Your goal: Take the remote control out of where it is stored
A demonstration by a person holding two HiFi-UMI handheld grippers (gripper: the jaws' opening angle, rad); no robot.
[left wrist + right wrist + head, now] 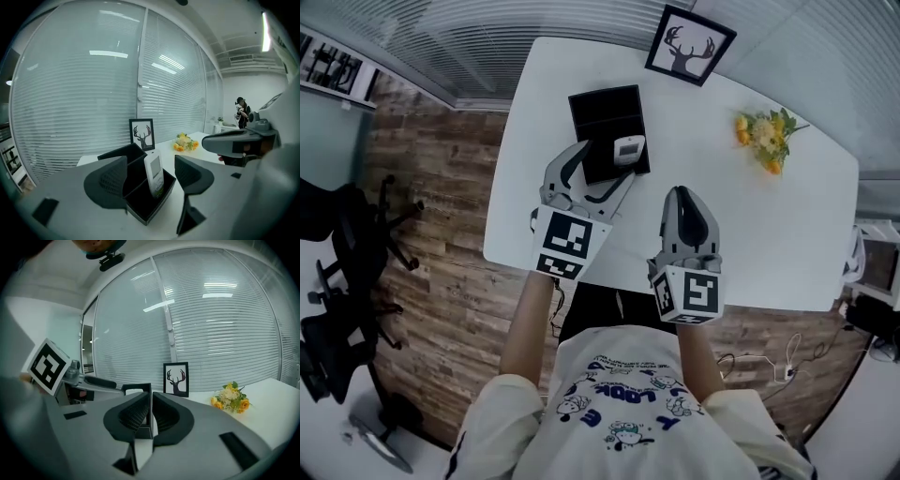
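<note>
Head view: left gripper (605,169), released, jaws spread toward the near edge of a black storage box (605,117) on a white table (750,234). White remote control (629,149) stands in the box, just ahead of the jaw tips. Right gripper (680,194), clenched, empty, beside and behind the left.

Left gripper view: remote upright in the box's near compartment, ahead between the parted jaws, untouched.

Right gripper view: jaws together, nothing between. Deer picture (176,379) ahead, flowers (229,399) ahead right.
</note>
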